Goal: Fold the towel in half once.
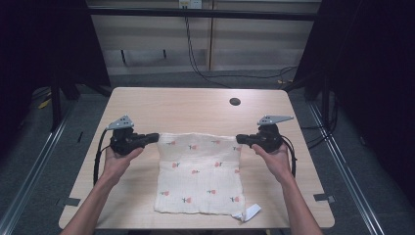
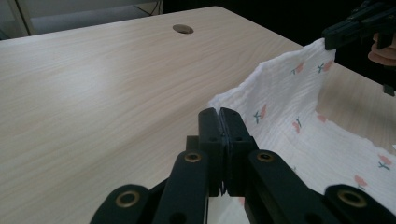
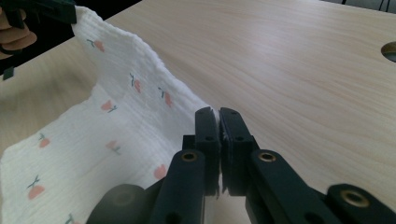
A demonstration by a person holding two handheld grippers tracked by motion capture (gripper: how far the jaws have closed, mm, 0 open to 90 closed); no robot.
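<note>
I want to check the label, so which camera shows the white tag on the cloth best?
The high view: the white tag sticks out from the near right corner of the cloth, flat on the table. The two gripper views look along the lifted far edge, away from that corner.

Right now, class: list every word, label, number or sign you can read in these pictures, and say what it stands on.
No readable text in these pictures.
The cloth carries only small printed flowers, no words.
The white tag at its near corner is too small to tell whether anything is printed on it.
</note>
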